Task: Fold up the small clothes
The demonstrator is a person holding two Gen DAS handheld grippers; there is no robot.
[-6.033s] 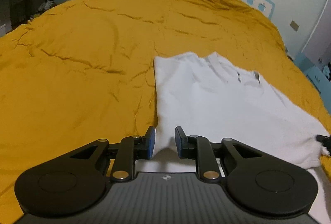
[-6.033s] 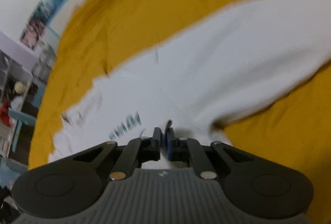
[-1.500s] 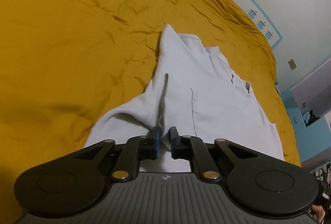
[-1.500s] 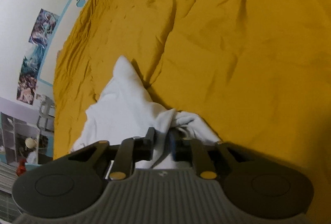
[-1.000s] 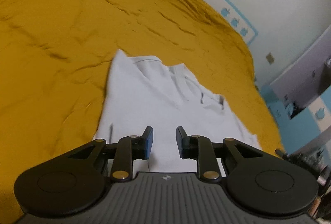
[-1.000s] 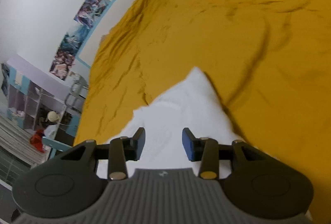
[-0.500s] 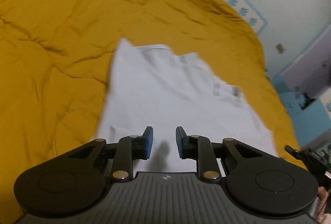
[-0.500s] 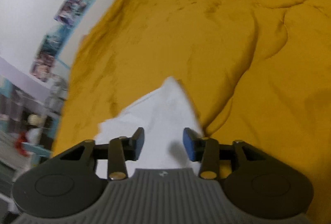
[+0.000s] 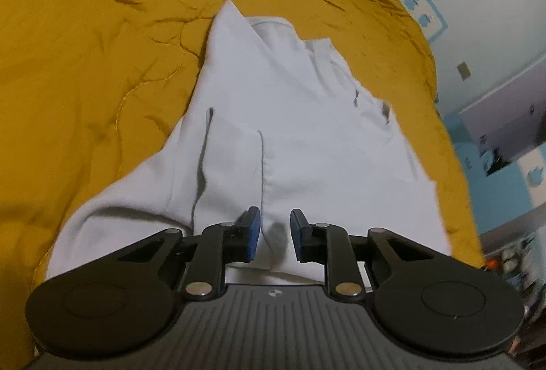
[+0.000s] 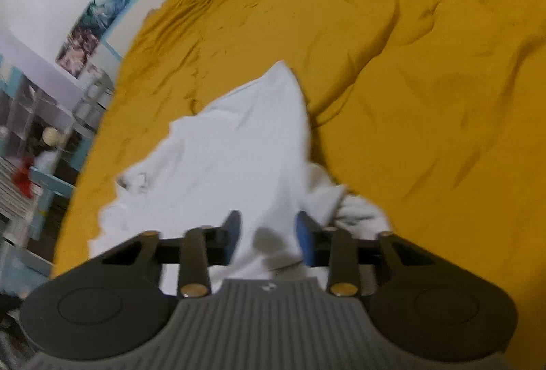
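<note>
white shirt point(image 9: 290, 138): 1; left gripper point(image 9: 274, 233): released, jaws just widened; right gripper point(image 10: 268, 233): released, jaws just narrowing

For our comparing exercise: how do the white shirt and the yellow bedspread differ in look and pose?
The white shirt is small and partly folded, its sleeve end bunched; the yellow bedspread is far larger and spread out. The shirt lies on top; the bedspread lies beneath. Both are creased cloth.

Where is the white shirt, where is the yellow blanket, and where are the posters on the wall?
white shirt point(image 9: 307, 144): left wrist view, on the flat middle of the cloth.
yellow blanket point(image 10: 426, 80): right wrist view, on a bare wrinkled part beside the shirt.
posters point(image 10: 112, 1): right wrist view, on the middle picture of the row.
</note>
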